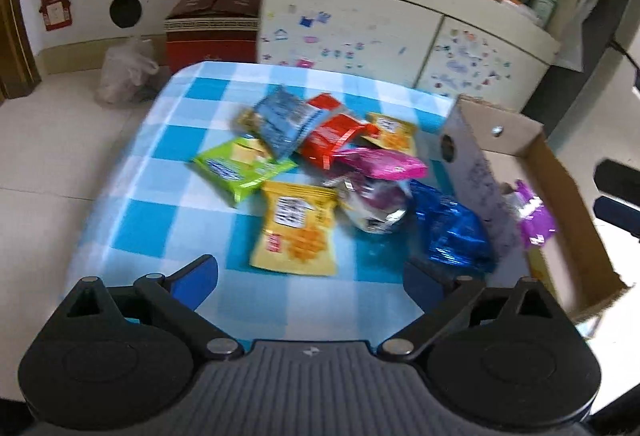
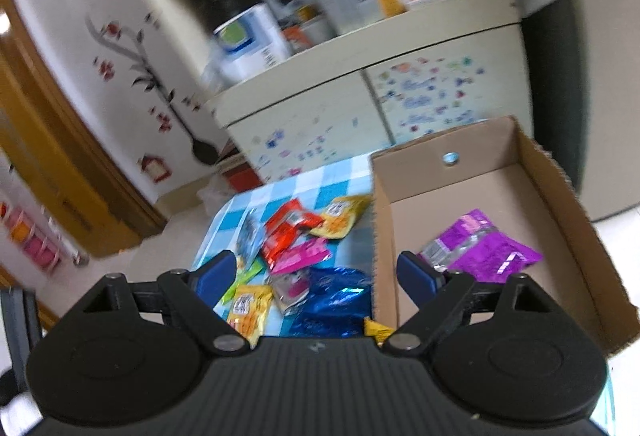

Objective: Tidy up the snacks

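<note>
Count: one cardboard box [image 2: 560, 203]; one purple packet [image 2: 484, 250] inside it; roughly nine snack packets [image 1: 320, 171] piled on the surface [image 1: 160, 236].

No words, brand names or numbers can be read; printing on the snack packets [image 1: 294, 224] and shelf boxes [image 2: 256, 39] is too blurred.

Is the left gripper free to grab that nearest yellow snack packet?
Probably yes: the left gripper is open and empty, and the yellow packet lies uncovered on the checked cloth just ahead.
</note>
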### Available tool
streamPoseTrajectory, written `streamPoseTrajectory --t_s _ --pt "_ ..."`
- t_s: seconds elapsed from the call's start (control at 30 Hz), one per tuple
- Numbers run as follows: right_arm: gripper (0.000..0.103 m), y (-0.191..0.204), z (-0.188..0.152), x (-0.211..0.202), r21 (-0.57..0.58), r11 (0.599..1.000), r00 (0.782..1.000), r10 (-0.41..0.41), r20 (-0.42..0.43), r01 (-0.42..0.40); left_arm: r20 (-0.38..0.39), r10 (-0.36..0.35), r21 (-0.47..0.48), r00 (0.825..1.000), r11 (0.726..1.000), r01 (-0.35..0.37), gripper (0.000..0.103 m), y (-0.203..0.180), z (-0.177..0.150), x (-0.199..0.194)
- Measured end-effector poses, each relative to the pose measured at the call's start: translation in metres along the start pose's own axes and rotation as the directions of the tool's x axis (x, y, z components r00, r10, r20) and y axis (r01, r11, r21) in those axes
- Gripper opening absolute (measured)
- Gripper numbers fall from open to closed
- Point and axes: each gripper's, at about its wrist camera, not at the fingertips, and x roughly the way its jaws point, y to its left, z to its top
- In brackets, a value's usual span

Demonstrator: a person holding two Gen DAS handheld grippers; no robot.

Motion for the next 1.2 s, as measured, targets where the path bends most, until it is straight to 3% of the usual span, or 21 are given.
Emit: streamPoseTrajectory --t_s 0.27,0.5,0.73,1.1,1.2 --pt "0.088 0.028 -0.007 0.034 -0.218 0.975 0.992 0.022 -0.122 -0.049 -0.046 0.064 0.100 0.997 0.993 -0.059 0.101 0.010 0.006 0.027" --pt "0.088 0.039 -0.015 0.069 -0.358 0.932 0.979 -0.022 -0.204 -0.054 -0.054 0.072 0.057 0.996 0.996 -0.069 0.101 0.020 0.017 0.052" --pt "0.088 0.043 -0.021 0.099 -0.431 0.901 0.966 -0.079 -0.246 -0.036 -0.086 0.096 0.007 0.992 0.995 -0.096 0.101 0.023 0.026 0.080" --pt "0.088 0.054 -0.032 0.132 -0.504 0.864 0.943 -0.161 -0.292 -0.008 -0.112 0.104 0.029 0.988 0.994 -0.102 0.103 0.013 0.025 0.106" --pt "0.089 0.051 -0.032 0.139 -0.476 0.879 0.928 -0.200 -0.315 0.028 -0.131 0.111 0.011 0.985 0.994 -0.110 0.103 0.017 0.025 0.110"
